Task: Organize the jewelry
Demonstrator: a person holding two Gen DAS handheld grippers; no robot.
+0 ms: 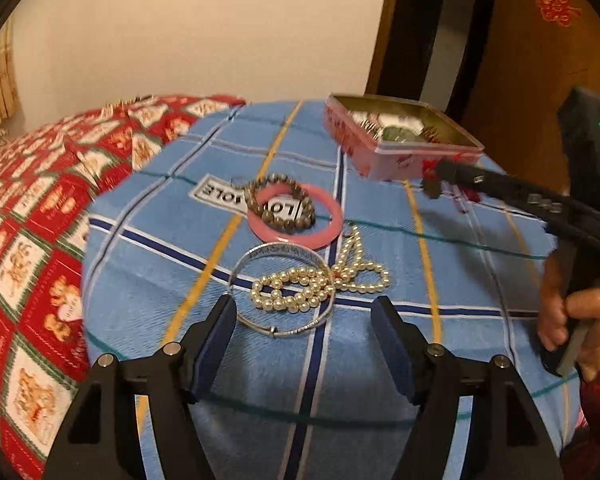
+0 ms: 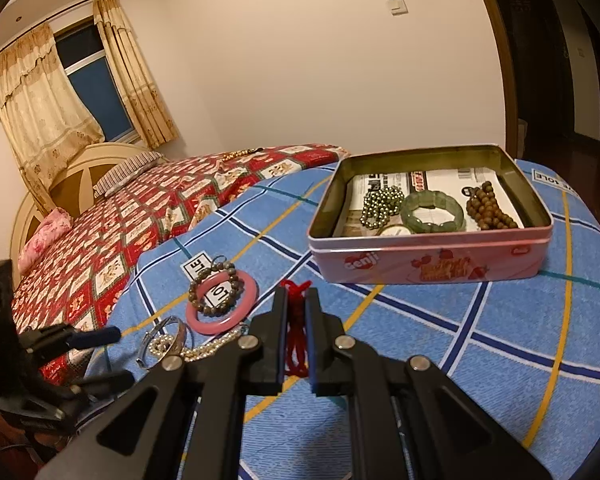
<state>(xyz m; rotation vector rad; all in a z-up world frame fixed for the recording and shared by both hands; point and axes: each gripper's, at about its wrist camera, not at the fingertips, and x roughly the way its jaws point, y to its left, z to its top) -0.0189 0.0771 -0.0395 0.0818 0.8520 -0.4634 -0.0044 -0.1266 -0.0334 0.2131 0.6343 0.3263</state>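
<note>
Loose jewelry on the blue checked blanket (image 1: 380, 360): a pearl necklace (image 1: 320, 284) heaped over a silver bangle (image 1: 280, 332), with a pink bangle (image 1: 296, 216) and brown bead bracelet (image 1: 280, 204) at twelve o'clock. The left gripper (image 1: 304, 316) gapes wide, empty, straddling the silver bangle. The right gripper (image 2: 296, 308) clamps a red cord (image 2: 296, 344), pink tin (image 2: 428, 260) at two o'clock.

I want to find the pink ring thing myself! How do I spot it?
Look at the blue checked cloth, in front of the pink tin. The pink bangle lies flat there, a dark bead bracelet overlapping it. It is the only smooth, solid pink hoop; the others are silver or beaded.
</note>
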